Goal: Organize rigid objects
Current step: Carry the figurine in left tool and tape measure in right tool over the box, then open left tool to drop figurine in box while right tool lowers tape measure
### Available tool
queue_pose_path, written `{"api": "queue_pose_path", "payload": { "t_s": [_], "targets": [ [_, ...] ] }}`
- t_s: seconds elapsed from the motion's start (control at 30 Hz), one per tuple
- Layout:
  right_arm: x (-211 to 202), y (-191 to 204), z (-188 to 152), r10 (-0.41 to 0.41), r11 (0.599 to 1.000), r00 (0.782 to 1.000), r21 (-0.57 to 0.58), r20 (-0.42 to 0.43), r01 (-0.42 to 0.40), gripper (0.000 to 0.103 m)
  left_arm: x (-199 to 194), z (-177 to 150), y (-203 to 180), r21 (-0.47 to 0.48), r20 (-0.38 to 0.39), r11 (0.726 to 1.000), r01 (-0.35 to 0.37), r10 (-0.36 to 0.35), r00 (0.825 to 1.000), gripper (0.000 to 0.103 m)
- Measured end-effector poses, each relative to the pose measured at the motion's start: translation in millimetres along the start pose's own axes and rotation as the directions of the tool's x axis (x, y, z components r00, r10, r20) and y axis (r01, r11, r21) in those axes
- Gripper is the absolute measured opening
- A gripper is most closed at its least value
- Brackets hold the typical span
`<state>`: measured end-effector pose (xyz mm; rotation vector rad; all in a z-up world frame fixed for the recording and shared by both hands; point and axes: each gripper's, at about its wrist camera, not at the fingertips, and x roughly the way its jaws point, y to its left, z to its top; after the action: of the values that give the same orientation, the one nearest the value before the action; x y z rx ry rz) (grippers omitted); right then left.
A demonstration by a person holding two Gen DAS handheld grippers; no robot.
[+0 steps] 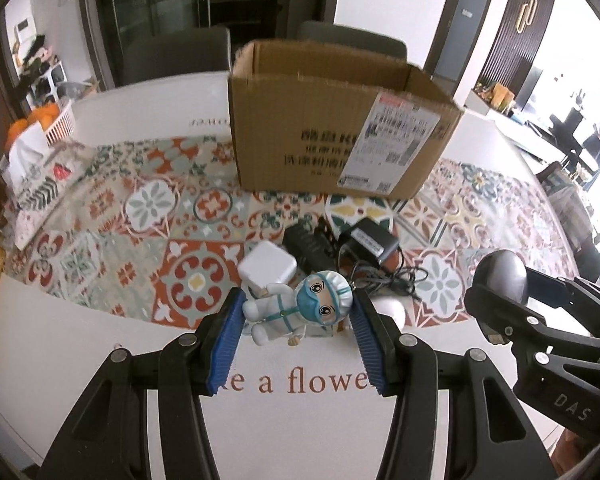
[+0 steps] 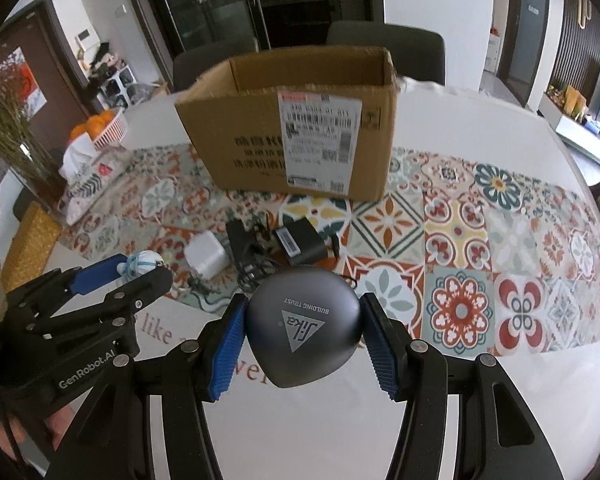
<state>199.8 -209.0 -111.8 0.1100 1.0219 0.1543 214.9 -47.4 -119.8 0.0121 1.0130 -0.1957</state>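
Grey and smooth, the rounded case marked with a triangle logo sits low in the centre of the right wrist view, pinched between the jaws of the right gripper. In the left wrist view, the left gripper has its jaws on either side of a small white-and-blue figurine, apparently clamping it, at the lower centre of the frame. Just beyond, mid-frame, lie a white charger and a black adapter with its tangled cable. Further up stands the open cardboard box on the patterned bench. Its inside is hidden, so I cannot tell what is packed. By my judgement the sorting is underway: two pieces gripped, chargers untouched.
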Motion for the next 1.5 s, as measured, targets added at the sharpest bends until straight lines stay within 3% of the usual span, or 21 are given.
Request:
{"api": "queue_pose_path", "payload": {
  "t_s": [0.4,0.93,1.17,1.5],
  "targets": [
    [-34.2,14.6,34.3,0.013,1.0,0.992,-0.027,0.127,-0.009,0.057,-43.5,35.2,6.1,0.024,0.13,1.0,0.008,-0.011,0.991,0.052],
    [-66.4,19.4,98.3,0.022,0.999,0.959,-0.045,0.284,-0.01,0.057,-76.6,104.0,6.2,0.056,0.279,0.998,0.007,-0.023,0.96,0.053],
    [-67.1,12.8,123.8,0.038,0.999,0.954,-0.027,0.299,-0.031,0.057,-81.8,129.7,2.6,0.075,0.303,0.997,0.011,-0.034,0.952,0.052],
    [-54.1,2.8,161.0,0.036,0.999,0.959,-0.008,0.283,-0.035,0.057,-71.1,168.8,-1.7,0.101,0.296,0.995,-0.004,-0.026,0.955,0.053]
  ]
}}
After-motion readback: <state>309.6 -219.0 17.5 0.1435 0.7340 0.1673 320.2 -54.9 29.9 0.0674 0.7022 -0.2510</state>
